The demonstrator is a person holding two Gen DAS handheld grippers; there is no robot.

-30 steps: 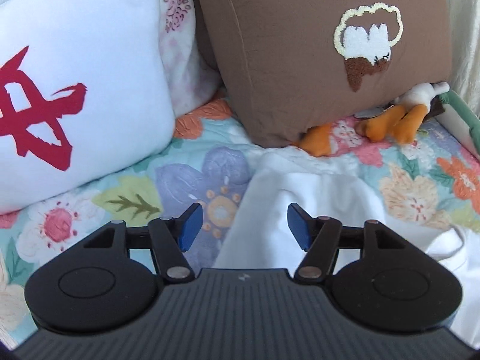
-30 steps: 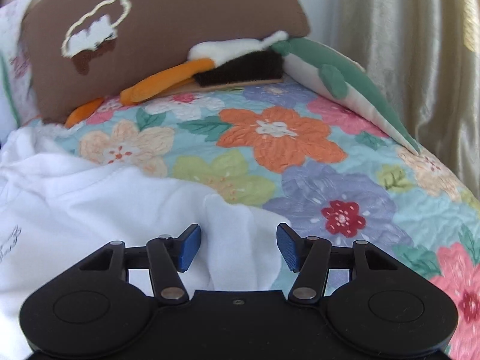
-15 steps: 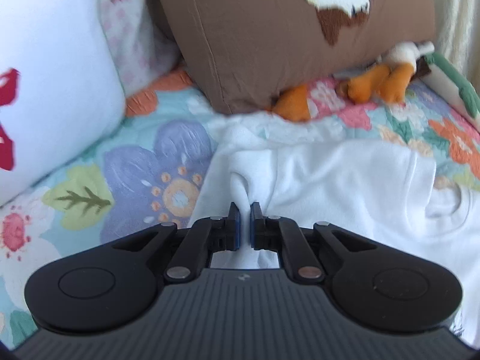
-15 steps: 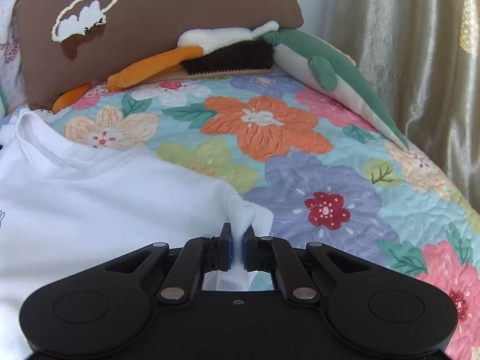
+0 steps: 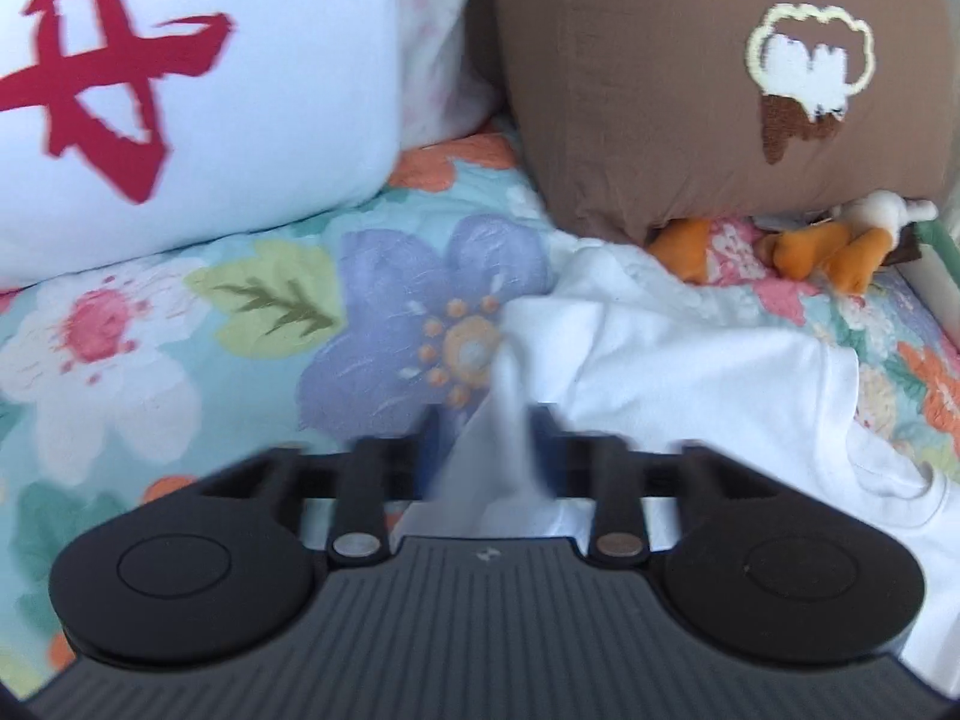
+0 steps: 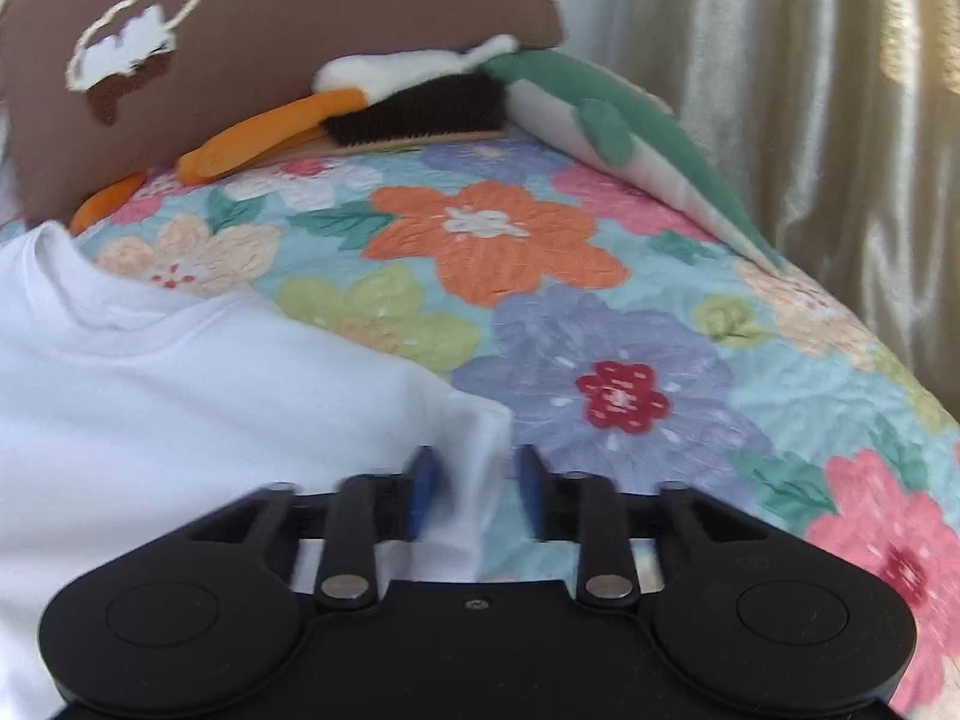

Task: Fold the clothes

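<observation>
White cotton T-shirt (image 6: 198,396) lies on floral quilted bedspread (image 6: 600,324), below brown embroidered cushion (image 5: 690,78). Left gripper (image 5: 486,444) & right gripper (image 6: 474,489): jaws released, blurred, fabric between. No legible text.

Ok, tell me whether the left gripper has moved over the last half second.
Yes: the left gripper pulled back and left, since the brown pillow shifted rightward.

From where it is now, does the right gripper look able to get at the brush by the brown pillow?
Probably yes. The right gripper is open, with only a corner of the white shirt between its fingers. Bare quilt lies between it and the brush, though the brush is tucked under the plush toys.
</observation>
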